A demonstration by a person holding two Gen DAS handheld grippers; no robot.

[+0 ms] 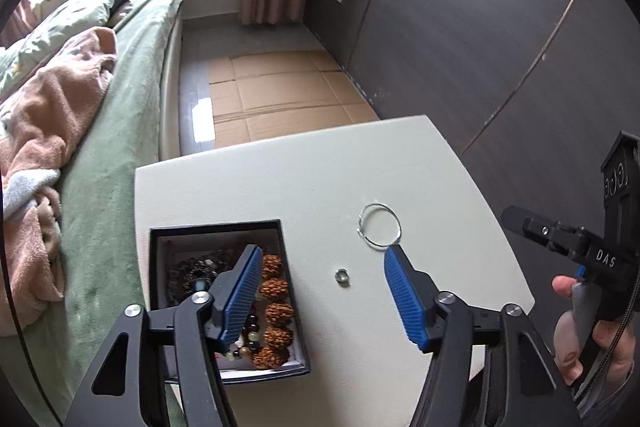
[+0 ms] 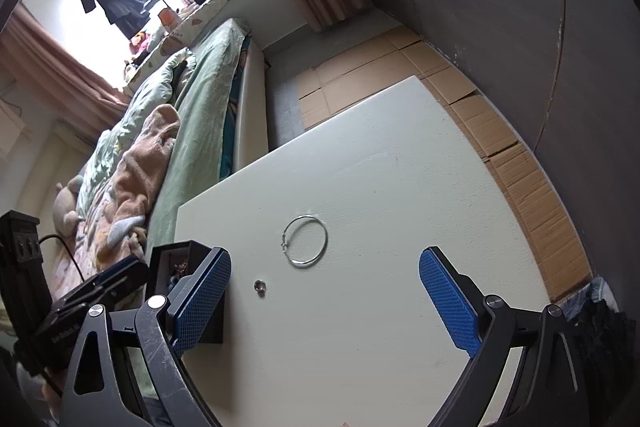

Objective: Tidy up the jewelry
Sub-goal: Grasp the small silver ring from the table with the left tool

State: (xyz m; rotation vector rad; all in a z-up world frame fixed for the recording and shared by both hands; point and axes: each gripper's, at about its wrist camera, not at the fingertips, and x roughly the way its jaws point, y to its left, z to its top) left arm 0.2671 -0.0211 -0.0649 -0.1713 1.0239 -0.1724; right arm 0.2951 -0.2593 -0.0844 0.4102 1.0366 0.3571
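Both grippers are wide open and empty; the hoop (image 1: 379, 227) lies flat on the surface (image 1: 320, 179), just ahead of the left gripper (image 1: 320, 293), its right finger (image 1: 404, 297) nearly touching, box (image 1: 224, 227) to its left.

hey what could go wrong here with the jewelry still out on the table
The thin silver wire hoop lies flat on the white table, so the open left tool may slide over it. The small round bead could roll away if nudged. The black open box sits near the table edge.
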